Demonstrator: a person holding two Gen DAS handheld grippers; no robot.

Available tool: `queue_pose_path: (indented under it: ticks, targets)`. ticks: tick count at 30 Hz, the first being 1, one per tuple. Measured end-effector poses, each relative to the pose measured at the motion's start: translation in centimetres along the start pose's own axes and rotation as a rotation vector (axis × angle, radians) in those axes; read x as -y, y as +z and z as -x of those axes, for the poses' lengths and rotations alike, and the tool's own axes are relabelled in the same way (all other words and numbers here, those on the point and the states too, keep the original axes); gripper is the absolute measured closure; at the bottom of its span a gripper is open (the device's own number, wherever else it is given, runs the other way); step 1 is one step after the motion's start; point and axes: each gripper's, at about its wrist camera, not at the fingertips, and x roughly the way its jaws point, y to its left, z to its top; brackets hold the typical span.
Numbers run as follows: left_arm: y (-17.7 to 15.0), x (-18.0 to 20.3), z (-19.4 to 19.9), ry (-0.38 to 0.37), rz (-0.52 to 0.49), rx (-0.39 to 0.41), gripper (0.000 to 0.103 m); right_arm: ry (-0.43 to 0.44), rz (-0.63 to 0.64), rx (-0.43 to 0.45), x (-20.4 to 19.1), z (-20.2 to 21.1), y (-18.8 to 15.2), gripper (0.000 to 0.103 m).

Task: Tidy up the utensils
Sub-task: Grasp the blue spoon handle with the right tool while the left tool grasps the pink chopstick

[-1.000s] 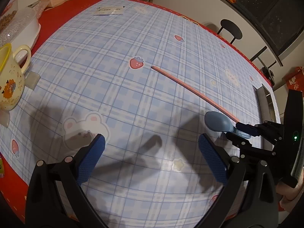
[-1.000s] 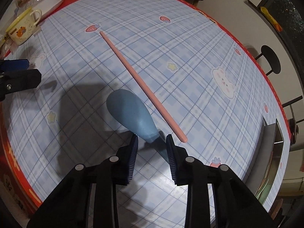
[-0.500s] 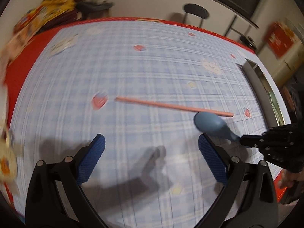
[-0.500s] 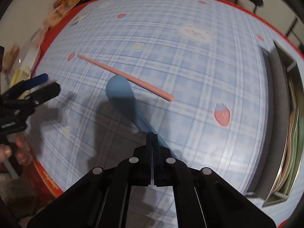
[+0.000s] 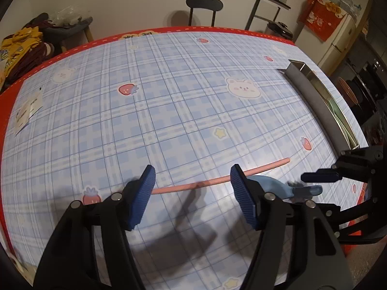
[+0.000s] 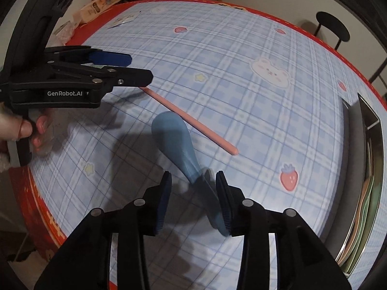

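Observation:
A pink chopstick point(image 5: 266, 165) lies flat on the blue checked tablecloth. My left gripper point(image 5: 193, 188) hangs over its left half, jaws closing, with the stick running between the pads and no pad touching it. A blue spoon point(image 6: 171, 135) rests bowl-down beside the chopstick point(image 6: 193, 123). Its blurred handle sits between the jaws of my right gripper point(image 6: 193, 193), which are opening, and it leans toward the right pad. The left wrist view shows the spoon point(image 5: 271, 186) and the right gripper point(image 5: 312, 182) at the right. The right wrist view shows the left gripper point(image 6: 135, 68) in a person's hand.
A long metal tray point(image 5: 312, 94) holding flat items stands along the table's right edge, also seen as the metal tray point(image 6: 350, 145). Snack packets point(image 6: 96, 9) and a paper card point(image 5: 26, 111) lie at the far left. A black chair point(image 5: 204, 2) stands behind the table.
My left gripper swung across to the chopstick and its jaws narrowed. My right gripper, shut on the spoon handle half a second ago, has parted its jaws.

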Motion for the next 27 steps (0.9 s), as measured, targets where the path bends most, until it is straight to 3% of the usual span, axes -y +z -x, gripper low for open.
queue_pose_path:
  ticks: [5,11,12,14,18,24,26,27]
  targets:
    - [0.4,-1.5,-0.3,-0.081,0.07,-0.002,0.044,0.0,0.025,-0.015,-0.4,-1.2,0.7,0.063]
    - [-0.2,-1.3,-1.5,-0.128,0.062,-0.048,0.048,-0.035,0.085,-0.014,-1.0,-1.9,0.2,0.063]
    - [-0.3,-1.2,-1.7,-0.134,0.057,-0.058,0.05,-0.035,0.078,-0.017,-0.8,-1.9,0.2,0.065]
    - [-0.7,-0.8,-2.0,-0.144,0.042,-0.072,0.051,-0.034,0.059,-0.017,-0.4,-1.4,-0.6,0.079]
    - [-1.3,-0.1,-2.1,-0.172,0.021,-0.09,0.051,-0.007,-0.026,-0.02,1.5,-1.1,-1.3,0.088]
    - [-1.9,1.0,-2.0,-0.185,-0.022,-0.126,0.051,0.102,-0.273,-0.018,5.6,-0.5,-3.3,0.089]
    - [-2.2,1.6,-1.9,-0.177,-0.042,-0.139,0.055,0.144,-0.364,-0.017,6.9,-0.3,-4.2,0.089]
    - [-2.4,2.0,-2.0,-0.172,-0.058,-0.15,0.07,0.162,-0.408,-0.016,7.6,-0.3,-4.7,0.089]
